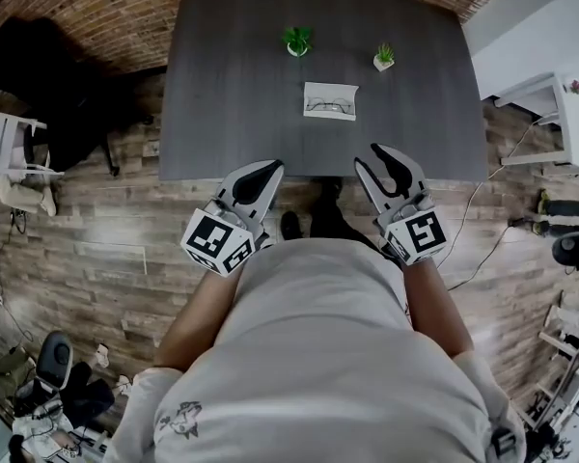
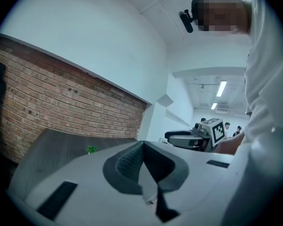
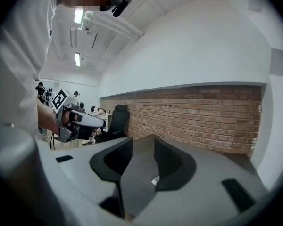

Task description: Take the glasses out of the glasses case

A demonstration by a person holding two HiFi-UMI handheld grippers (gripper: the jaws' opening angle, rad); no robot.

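Note:
A white glasses case (image 1: 329, 101) lies flat at the middle of the dark grey table (image 1: 232, 95), with thin-framed glasses (image 1: 328, 105) resting in it. Both grippers hang in front of the table's near edge, close to the person's body and well short of the case. My left gripper (image 1: 270, 169) (image 2: 142, 143) has its jaws meeting at the tips, nothing between them. My right gripper (image 1: 372, 155) (image 3: 143, 142) stands open with a gap between its pads and holds nothing. Each gripper view shows the other gripper off to the side.
Two small potted plants (image 1: 296, 40) (image 1: 384, 57) stand behind the case. A black office chair (image 1: 39, 66) sits left of the table by the brick wall. White furniture (image 1: 560, 114) and floor cables (image 1: 482, 249) are on the right.

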